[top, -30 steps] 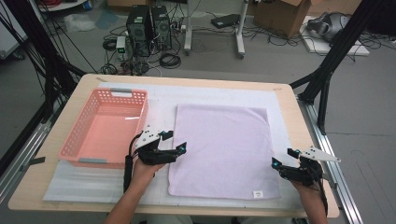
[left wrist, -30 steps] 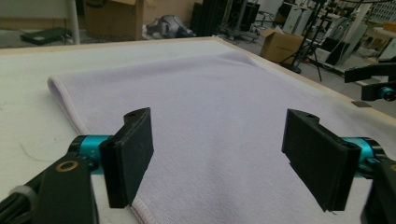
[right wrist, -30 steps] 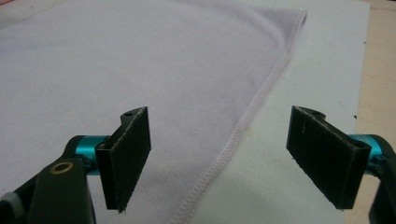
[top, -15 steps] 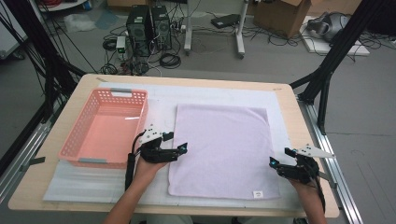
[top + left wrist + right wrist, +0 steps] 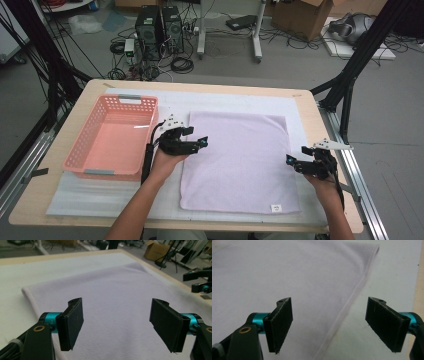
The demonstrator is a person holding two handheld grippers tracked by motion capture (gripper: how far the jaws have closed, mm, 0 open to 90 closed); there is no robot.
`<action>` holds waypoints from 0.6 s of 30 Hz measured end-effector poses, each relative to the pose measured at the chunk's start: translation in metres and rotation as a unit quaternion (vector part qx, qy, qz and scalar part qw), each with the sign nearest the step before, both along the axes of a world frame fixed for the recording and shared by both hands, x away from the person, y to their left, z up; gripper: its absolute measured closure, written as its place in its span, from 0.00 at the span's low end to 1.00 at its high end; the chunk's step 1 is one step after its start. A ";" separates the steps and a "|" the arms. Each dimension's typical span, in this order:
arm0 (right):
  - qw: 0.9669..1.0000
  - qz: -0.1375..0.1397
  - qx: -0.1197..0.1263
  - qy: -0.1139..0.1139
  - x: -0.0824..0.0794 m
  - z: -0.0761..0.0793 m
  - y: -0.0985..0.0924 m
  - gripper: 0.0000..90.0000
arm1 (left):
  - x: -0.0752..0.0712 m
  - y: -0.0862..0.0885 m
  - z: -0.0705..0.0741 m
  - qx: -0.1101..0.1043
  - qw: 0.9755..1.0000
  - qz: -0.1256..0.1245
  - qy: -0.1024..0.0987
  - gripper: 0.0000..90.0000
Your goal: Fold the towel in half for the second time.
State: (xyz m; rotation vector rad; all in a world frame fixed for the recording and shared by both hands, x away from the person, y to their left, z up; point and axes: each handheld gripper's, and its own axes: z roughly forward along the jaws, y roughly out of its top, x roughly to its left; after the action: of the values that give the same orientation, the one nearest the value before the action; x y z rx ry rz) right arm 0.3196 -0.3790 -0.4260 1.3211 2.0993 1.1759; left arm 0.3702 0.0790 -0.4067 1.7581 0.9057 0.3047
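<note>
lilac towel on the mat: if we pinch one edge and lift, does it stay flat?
Probably not: the flat lilac terry towel looks thin and soft, so it would likely droop. Its rolled hem seems easiest to pinch. Pushed, it probably bunches on the white mat.

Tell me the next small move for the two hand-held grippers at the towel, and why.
Probably lower both onto the towel's side edges and close. The left hand-held gripper and right hand-held gripper are open at opposite edges, gripping nothing, and the right's jaws already straddle the hem.
</note>
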 end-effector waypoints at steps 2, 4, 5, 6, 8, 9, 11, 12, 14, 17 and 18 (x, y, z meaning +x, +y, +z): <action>1.000 -0.004 0.000 0.004 0.010 0.003 -0.001 0.26 | 0.011 0.001 -0.003 0.005 1.000 0.010 0.013 0.30; 1.000 -0.008 -0.002 0.009 0.020 0.005 -0.001 0.26 | 0.020 0.002 -0.006 0.009 0.999 0.025 0.024 0.30; 1.000 -0.010 0.001 0.012 0.025 0.006 -0.001 0.28 | 0.023 0.001 -0.007 0.006 0.999 0.028 0.029 0.30; 1.000 -0.012 0.005 0.014 0.029 0.006 -0.001 0.30 | 0.028 0.002 -0.009 0.005 0.999 0.025 0.038 0.31; 1.000 -0.011 0.004 0.018 0.038 0.006 -0.001 0.35 | 0.035 0.002 -0.012 0.011 0.999 0.029 0.041 0.33; 1.000 -0.009 0.005 0.022 0.041 0.006 -0.001 0.41 | 0.039 0.003 -0.013 0.012 0.998 0.033 0.051 0.34; 1.000 -0.010 0.003 0.018 0.048 0.006 0.000 0.45 | 0.046 0.005 -0.017 0.025 0.997 0.044 0.056 0.35; 1.000 -0.014 0.000 0.022 0.051 0.005 0.001 0.46 | 0.050 0.006 -0.018 0.028 0.996 0.051 0.060 0.35; 0.999 -0.021 -0.006 0.026 0.060 0.004 0.002 0.48 | 0.056 0.007 -0.020 0.048 0.995 0.066 0.060 0.36; 0.998 -0.041 -0.016 0.035 0.070 0.001 0.002 0.51 | 0.065 0.009 -0.024 0.064 0.992 0.095 0.056 0.39; 0.998 -0.050 -0.021 0.033 0.073 0.000 0.003 0.52 | 0.068 0.009 -0.027 0.066 0.991 0.097 0.067 0.39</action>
State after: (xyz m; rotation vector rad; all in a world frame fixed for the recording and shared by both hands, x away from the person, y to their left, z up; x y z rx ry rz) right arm 0.3922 -0.3761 -0.4256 1.4448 2.0663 1.0549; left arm 0.4382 0.0883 -0.4337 1.8312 1.1809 0.3832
